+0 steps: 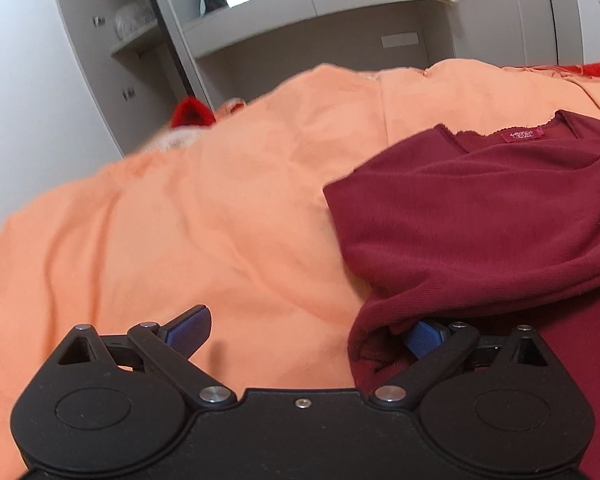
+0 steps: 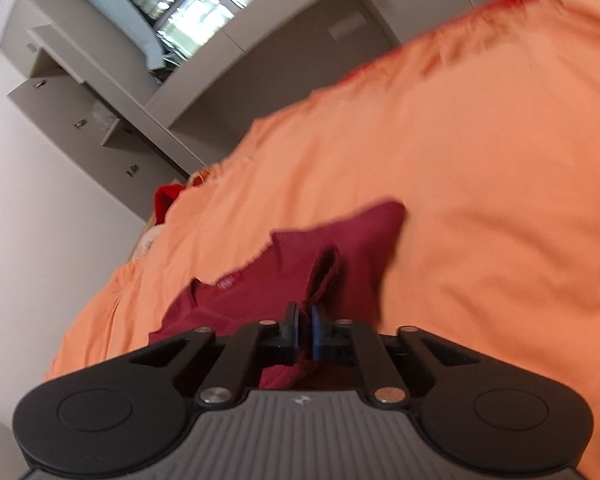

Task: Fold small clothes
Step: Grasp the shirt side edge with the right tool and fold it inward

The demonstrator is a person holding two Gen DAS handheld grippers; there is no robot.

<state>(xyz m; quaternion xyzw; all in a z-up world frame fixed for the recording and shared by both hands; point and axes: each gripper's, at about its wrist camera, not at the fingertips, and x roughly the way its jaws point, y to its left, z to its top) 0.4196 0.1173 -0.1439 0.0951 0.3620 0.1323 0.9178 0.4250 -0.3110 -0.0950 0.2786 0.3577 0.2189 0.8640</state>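
On the orange bedsheet (image 1: 204, 208), our right gripper (image 2: 305, 332) pinches the dark red knit top (image 1: 480, 208) for folding; our left gripper (image 1: 304, 332) gapes wide beside its hem.

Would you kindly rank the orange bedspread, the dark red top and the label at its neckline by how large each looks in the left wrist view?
1. orange bedspread, the largest by far
2. dark red top, partly cut off at the right edge
3. label, much the smallest

Soft window daylight, blurred fisheye edges
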